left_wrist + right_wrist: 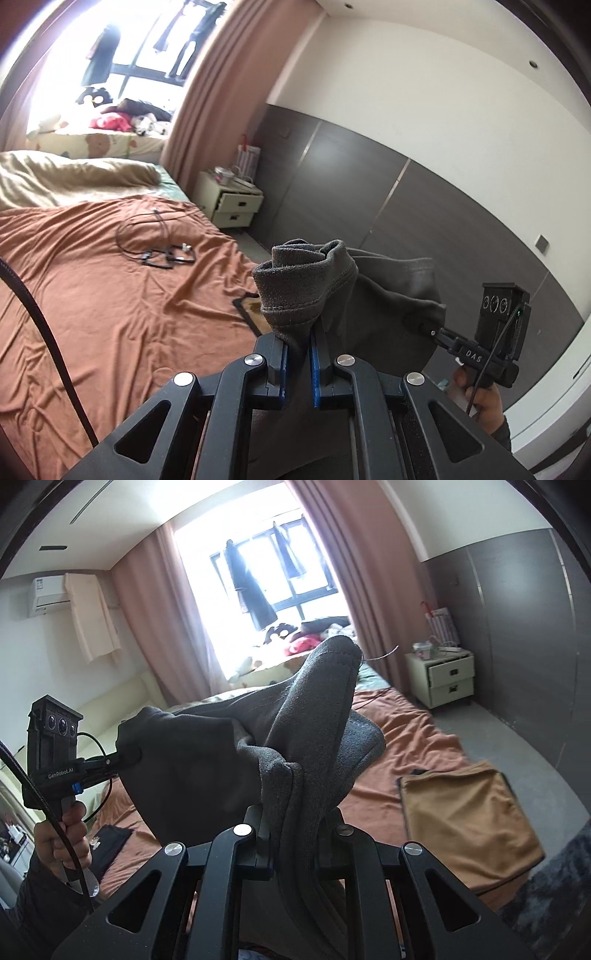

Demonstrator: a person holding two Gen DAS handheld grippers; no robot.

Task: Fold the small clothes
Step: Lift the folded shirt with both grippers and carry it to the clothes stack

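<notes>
Left wrist: rumpled orange bedsheet (110,295), bedroom.

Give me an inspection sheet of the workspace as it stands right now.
Surface: bed with a rumpled orange sheet.
Job's things: dark grey garment held up in the air between both grippers, above the bed.
Clutter: tan folded cloth on the bed; small dark item on the sheet; beige duvet behind.
Grippers: left gripper shut on a bunched edge of the garment; right gripper shut on another part of it.
Cables: black cable loops lying on the sheet.
Surroundings: white nightstand, pink curtains, bright window with clothes hanging.
</notes>
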